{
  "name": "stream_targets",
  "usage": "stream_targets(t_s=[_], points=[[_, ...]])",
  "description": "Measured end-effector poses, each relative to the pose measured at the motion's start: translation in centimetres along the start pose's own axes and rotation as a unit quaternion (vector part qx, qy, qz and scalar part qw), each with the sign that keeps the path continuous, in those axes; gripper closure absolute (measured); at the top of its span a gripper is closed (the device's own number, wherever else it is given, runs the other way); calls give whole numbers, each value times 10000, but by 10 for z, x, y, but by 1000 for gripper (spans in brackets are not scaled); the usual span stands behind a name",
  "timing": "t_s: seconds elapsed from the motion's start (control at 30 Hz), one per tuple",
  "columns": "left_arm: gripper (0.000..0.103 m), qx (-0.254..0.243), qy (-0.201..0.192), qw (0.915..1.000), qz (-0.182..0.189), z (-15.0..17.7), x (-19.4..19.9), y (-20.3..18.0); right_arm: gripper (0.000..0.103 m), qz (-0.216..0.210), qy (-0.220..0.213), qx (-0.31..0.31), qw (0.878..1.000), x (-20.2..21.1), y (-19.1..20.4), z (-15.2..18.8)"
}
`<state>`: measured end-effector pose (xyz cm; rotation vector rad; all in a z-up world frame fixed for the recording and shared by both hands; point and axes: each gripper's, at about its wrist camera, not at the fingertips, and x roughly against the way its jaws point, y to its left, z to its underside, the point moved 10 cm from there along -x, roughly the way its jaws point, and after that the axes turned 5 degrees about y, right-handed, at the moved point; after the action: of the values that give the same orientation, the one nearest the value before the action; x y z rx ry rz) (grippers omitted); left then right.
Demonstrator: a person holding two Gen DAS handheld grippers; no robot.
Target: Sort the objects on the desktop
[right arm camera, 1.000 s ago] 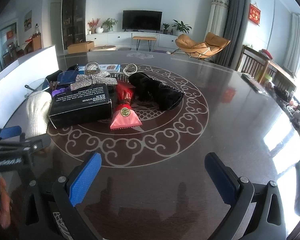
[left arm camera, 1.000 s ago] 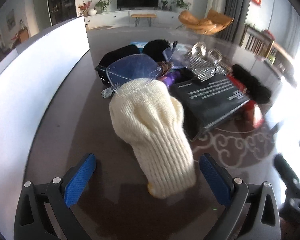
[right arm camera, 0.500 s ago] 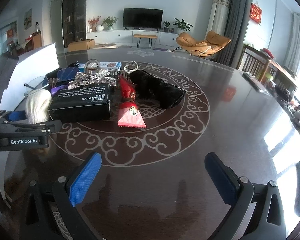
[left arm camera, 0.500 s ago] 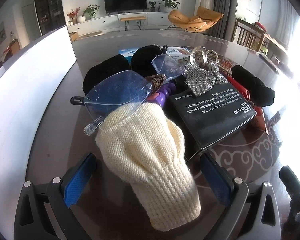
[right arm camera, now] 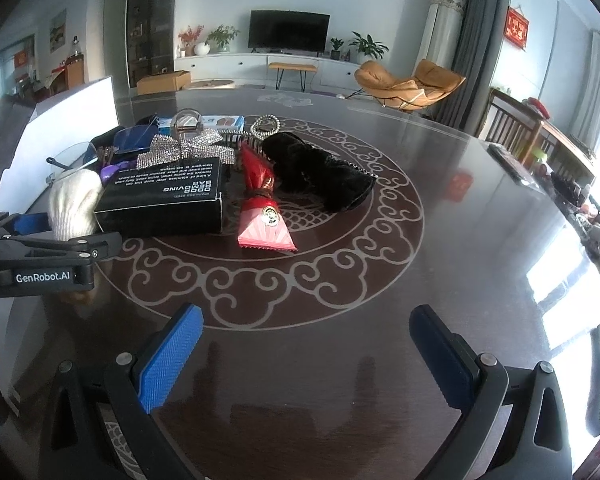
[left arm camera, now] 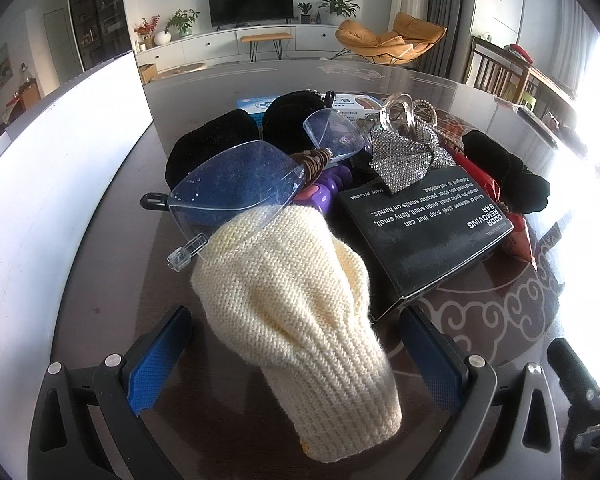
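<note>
A heap of small things sits on the dark patterned table, toward its left side. The left gripper has its blue-padded fingers spread wide on either side of a cream knitted glove, which lies between them without either pad touching it. The glove's cuff points toward the near edge and its far end leans against the clear safety glasses. Just right of the glove is a black box with white lettering, and a rhinestone bow rests on the box's far edge. Behind the glasses lie black velvet pouches and a purple item, partly hidden.

The right gripper hovers over bare tabletop nearer to me, well apart from the pile, jaws wide and holding nothing. Ahead of it, a red wrapped packet lies just right of the box, and a black fuzzy piece lies beyond that. A white panel stands along the far left.
</note>
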<state>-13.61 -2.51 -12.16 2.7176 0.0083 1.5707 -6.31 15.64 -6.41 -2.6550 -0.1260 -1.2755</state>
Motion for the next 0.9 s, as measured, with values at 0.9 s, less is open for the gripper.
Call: stream_targets(t_s=[0.9], points=[[0, 3, -6, 10000, -2, 1, -1, 0, 0, 32, -43, -22, 10000, -2, -4, -3]])
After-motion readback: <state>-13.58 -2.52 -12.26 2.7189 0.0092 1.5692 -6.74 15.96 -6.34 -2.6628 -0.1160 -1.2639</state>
